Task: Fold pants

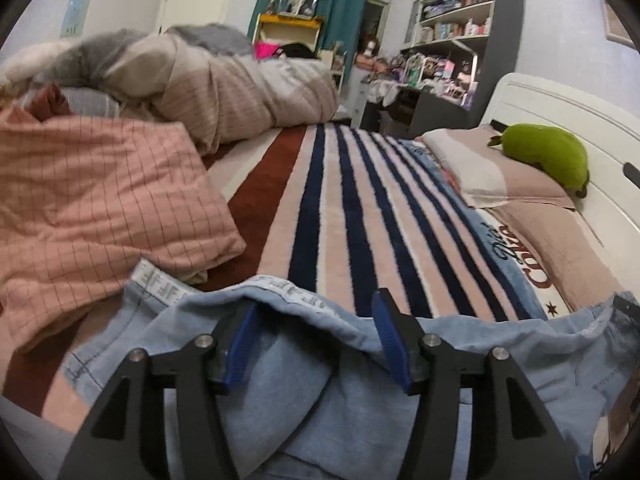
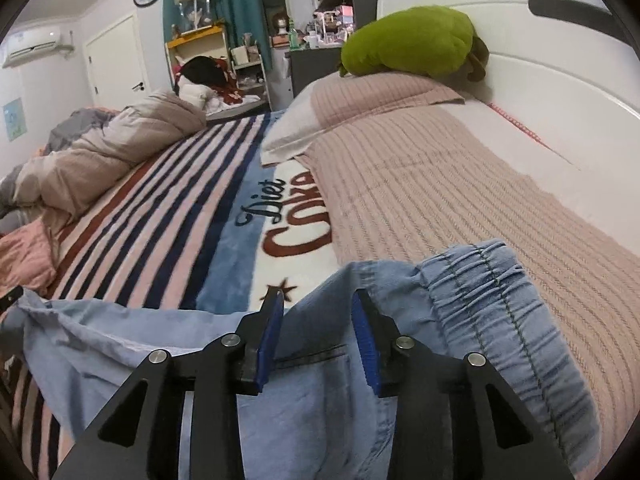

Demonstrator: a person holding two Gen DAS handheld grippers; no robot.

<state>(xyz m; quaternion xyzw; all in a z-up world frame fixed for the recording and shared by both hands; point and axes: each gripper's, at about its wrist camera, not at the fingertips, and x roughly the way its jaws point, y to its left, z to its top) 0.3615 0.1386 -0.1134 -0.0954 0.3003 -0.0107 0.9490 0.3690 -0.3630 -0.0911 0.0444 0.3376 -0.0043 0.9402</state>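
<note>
Pants of light blue denim lie spread across a bed covered by a plush blanket with navy, pink and brick-red stripes. Both grippers sit low over the fabric.

The left gripper has its black jaws with blue pads released, spread wide apart; a raised fold of the denim edge sits between the fingers, untouched by either pad. Left of its fingers, a white printed band on the pants lies against a pink grid-patterned pillow.

The right gripper is likewise released, fingers apart, with flat denim and a slit pocket between them. Just right of its fingers, the gathered elastic waistband rests on a pink ribbed coverlet.

Beyond the fingertips, a green plush toy lies on a pillow by the white headboard.
</note>
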